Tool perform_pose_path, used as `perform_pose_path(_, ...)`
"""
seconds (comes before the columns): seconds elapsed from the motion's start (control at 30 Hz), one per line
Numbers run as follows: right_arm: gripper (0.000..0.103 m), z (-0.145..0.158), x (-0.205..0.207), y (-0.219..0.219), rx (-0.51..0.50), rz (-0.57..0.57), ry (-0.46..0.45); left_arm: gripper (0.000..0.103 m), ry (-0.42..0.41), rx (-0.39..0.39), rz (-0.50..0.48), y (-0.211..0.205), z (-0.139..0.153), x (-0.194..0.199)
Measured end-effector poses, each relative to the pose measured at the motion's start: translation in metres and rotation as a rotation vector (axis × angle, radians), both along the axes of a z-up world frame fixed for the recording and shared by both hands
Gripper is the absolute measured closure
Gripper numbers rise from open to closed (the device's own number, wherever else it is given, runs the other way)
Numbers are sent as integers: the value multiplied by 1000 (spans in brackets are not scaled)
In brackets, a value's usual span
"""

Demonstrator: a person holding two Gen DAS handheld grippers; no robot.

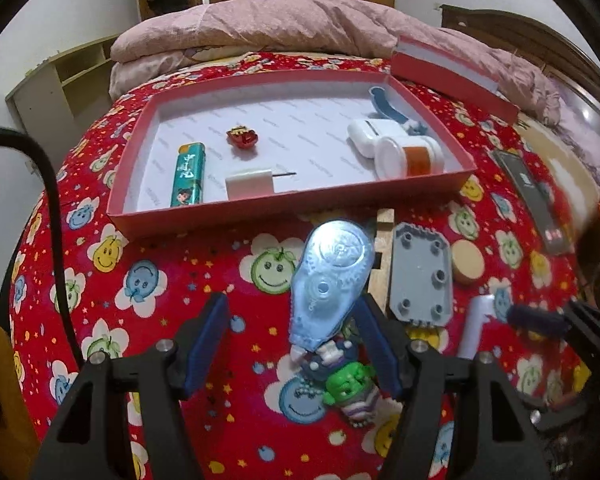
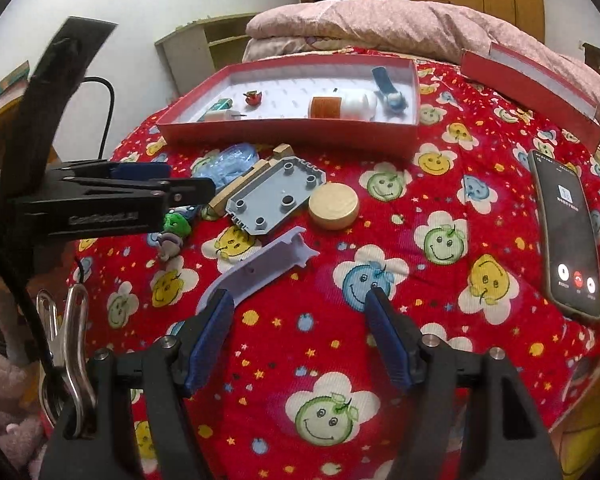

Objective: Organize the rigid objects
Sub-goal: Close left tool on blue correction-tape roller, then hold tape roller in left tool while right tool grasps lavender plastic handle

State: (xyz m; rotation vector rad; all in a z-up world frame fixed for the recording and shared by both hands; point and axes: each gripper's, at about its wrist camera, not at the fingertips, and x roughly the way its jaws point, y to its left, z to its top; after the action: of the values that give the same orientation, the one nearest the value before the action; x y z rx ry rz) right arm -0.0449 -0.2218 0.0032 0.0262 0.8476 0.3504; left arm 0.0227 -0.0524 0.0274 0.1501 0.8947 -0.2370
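Observation:
A red box [image 1: 148,220] [image 2: 284,130] on the bed holds a green lighter [image 1: 188,174], a small red toy [image 1: 242,138], a white block [image 1: 250,185], white containers [image 1: 400,150] and a blue item [image 1: 384,104]. My left gripper [image 1: 294,320] [image 2: 140,178] is open, its fingers around the lower end of a clear blue correction tape [image 1: 330,276]; a green toy figure [image 1: 350,390] lies just below it. My right gripper [image 2: 300,308] is open and empty over the blanket, next to a lavender plastic piece [image 2: 264,266]. A grey plate [image 1: 420,276] [image 2: 276,196] and a wooden disc [image 1: 466,260] [image 2: 334,204] lie nearby.
The red box lid [image 1: 452,76] [image 2: 532,92] lies at the back right. A phone [image 2: 568,232] [image 1: 532,196] lies on the right of the blanket. A wooden piece [image 2: 240,188] lies beside the grey plate. A pink quilt [image 1: 280,28] is behind the box. Metal clips [image 2: 72,336] hang at left.

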Motion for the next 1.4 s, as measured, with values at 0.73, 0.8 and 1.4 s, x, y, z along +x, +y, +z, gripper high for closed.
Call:
perform_pose_path(0.73, 27, -2, -4, 0, 18, 13, -32, 62, -39, -4, -12, -14, -7, 14)
perform_pose_path(0.8, 27, -2, -4, 0, 13, 13, -33, 62, -34, -21, 14, -7, -3, 14)
perform_pose_path(1.4, 20, 2, -12, 1, 43, 34, -11, 62, -57, -37, 127, 56, 7, -22)
